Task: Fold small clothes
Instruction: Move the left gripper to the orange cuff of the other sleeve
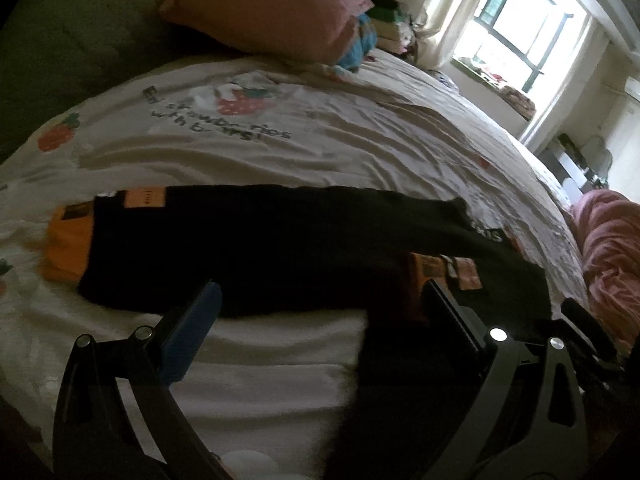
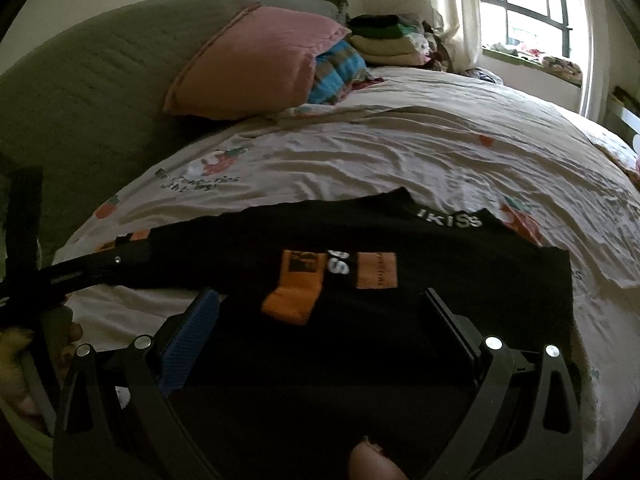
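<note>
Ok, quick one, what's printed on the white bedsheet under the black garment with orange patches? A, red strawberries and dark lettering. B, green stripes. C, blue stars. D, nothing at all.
A: the white bedsheet beyond the black garment with orange patches carries red strawberry pictures and dark lettering.

Black socks (image 2: pixel 360 272), orange patches, lying flat

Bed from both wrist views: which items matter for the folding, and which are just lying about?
For the job:
black garment with orange patches
left tool, open
right tool, open

Lying about:
pink pillow
striped blue cloth
stack of folded clothes
pink blanket
</note>
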Demonstrator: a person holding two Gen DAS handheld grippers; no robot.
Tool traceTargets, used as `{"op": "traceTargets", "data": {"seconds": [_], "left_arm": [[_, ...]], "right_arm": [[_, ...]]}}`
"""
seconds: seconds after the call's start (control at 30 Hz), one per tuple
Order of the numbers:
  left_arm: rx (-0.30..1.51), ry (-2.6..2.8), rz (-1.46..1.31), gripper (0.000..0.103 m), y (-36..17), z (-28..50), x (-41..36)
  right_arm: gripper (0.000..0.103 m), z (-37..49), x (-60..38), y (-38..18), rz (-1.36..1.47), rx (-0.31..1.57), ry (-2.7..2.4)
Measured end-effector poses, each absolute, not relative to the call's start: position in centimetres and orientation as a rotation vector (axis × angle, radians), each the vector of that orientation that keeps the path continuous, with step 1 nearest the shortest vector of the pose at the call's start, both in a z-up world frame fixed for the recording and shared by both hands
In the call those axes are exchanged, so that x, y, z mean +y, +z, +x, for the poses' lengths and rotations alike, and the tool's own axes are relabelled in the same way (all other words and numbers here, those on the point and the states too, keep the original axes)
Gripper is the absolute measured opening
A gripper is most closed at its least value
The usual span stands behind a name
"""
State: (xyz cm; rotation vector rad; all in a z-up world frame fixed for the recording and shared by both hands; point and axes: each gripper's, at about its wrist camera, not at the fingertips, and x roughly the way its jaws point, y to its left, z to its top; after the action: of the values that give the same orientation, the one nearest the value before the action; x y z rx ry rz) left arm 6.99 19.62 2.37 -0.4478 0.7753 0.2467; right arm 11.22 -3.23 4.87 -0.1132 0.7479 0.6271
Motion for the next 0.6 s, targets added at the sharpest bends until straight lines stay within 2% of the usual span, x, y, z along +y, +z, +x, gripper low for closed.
{"op": "traceTargets", "data": {"seconds": [0.6], "left_arm": [[0.791, 0.435, -0.534, 0.093, 0.7, 4.2, 26.6]], "right_arm": [[0.098, 9.9, 4.6, 4.9, -0.19, 0.727, 0.758]]}}
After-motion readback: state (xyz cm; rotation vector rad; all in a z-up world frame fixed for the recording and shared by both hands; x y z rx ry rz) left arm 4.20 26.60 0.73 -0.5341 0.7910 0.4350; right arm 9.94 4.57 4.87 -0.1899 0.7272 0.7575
